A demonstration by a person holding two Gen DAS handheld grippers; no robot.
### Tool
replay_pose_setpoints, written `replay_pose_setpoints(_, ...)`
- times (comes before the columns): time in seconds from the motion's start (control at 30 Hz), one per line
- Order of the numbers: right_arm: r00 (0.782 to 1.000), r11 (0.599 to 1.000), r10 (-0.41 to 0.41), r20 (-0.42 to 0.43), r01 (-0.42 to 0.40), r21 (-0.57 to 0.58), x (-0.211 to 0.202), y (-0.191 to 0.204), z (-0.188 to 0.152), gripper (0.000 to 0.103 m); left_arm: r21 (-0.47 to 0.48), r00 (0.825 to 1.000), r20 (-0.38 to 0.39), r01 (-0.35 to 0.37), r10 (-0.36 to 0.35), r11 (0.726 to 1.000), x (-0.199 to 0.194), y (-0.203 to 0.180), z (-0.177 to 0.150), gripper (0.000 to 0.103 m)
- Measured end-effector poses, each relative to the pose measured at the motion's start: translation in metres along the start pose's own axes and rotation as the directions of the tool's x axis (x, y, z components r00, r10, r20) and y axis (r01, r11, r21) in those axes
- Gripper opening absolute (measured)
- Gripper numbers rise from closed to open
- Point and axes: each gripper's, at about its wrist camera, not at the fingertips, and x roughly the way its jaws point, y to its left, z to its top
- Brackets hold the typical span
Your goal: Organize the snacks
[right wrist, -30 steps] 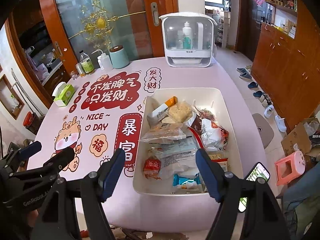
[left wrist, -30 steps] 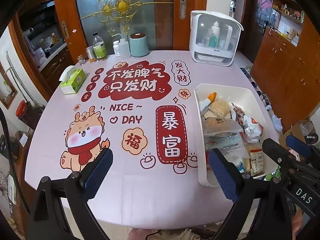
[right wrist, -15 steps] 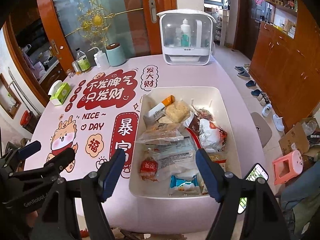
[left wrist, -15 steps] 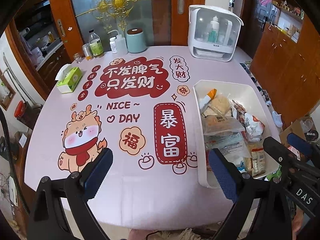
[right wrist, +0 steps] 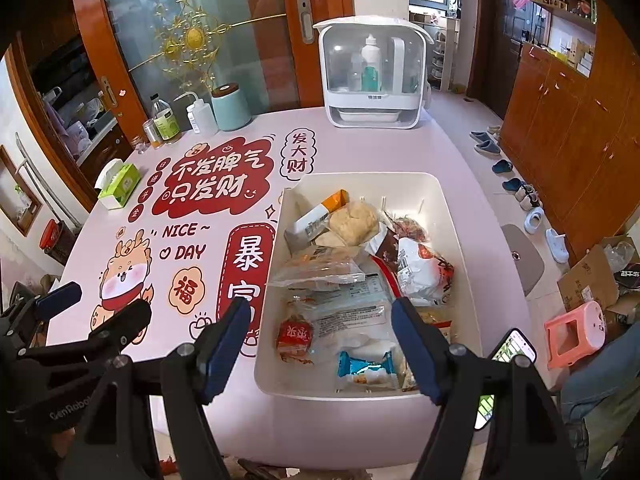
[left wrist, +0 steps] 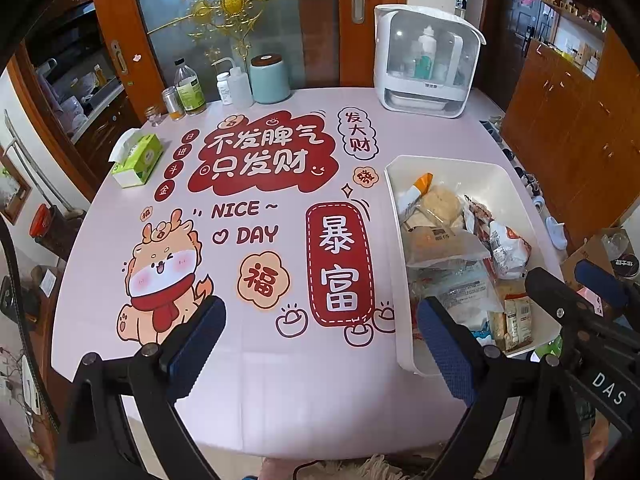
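Observation:
A white plastic bin [right wrist: 460,216] on the pink printed table [left wrist: 280,392] holds several snack packets, among them a red round packet [right wrist: 294,338], a blue-wrapped bar [right wrist: 364,368], a clear bag of biscuits [right wrist: 320,268] and a white-and-red bag [right wrist: 420,270]. The bin also shows at the right in the left wrist view [left wrist: 404,344]. My right gripper [right wrist: 320,344] is open and empty, held above the bin's near end. My left gripper [left wrist: 320,348] is open and empty above the table's near edge, left of the bin.
A green tissue box [left wrist: 138,158] sits at the table's left. Bottles [left wrist: 190,88] and a teal canister [left wrist: 270,78] stand at the far edge. A white covered rack [left wrist: 426,64] stands at the far right. A phone [right wrist: 512,346] and a pink stool [right wrist: 576,332] are off the table's right.
Both grippers have moved slightly forward and up over the table, so the bin and table print sit lower in view. Both stay open and empty.

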Motion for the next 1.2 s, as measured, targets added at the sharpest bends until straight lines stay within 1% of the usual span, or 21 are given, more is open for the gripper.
replay_pose_setpoints(0.17, 1.0, 1.0, 0.005, -0.002, -0.005, -0.008, 0.002, 0.001, 0.0, 0.074, 0.0, 1.0, -0.004, 0.001, -0.001, 1.0, 0.0, 0.0, 0.001, 0.096)
replay_pose_setpoints(0.6, 1.0, 1.0, 0.007, -0.002, -0.007, -0.012, 0.002, 0.001, -0.001, 0.074, 0.015, 1.0, -0.007, 0.01, -0.01, 1.0, 0.001, -0.002, -0.014, 0.096)
replay_pose_setpoints(0.67, 1.0, 1.0, 0.007, -0.002, -0.007, -0.011, 0.002, 0.001, -0.001, 0.074, 0.016, 1.0, -0.006, 0.008, -0.008, 1.0, 0.001, -0.002, -0.011, 0.096)
replay_pose_setpoints(0.93, 1.0, 1.0, 0.007, 0.001, -0.007, -0.004, -0.001, -0.002, -0.004, 0.074, 0.039, 1.0, 0.005, 0.011, -0.011, 0.999, -0.006, -0.007, -0.017, 0.096)
replay_pose_setpoints(1.2, 1.0, 1.0, 0.007, 0.005, -0.007, -0.007, -0.001, -0.001, -0.004, 0.074, 0.04, 1.0, 0.004, 0.011, -0.011, 0.999, -0.007, -0.006, -0.015, 0.096)
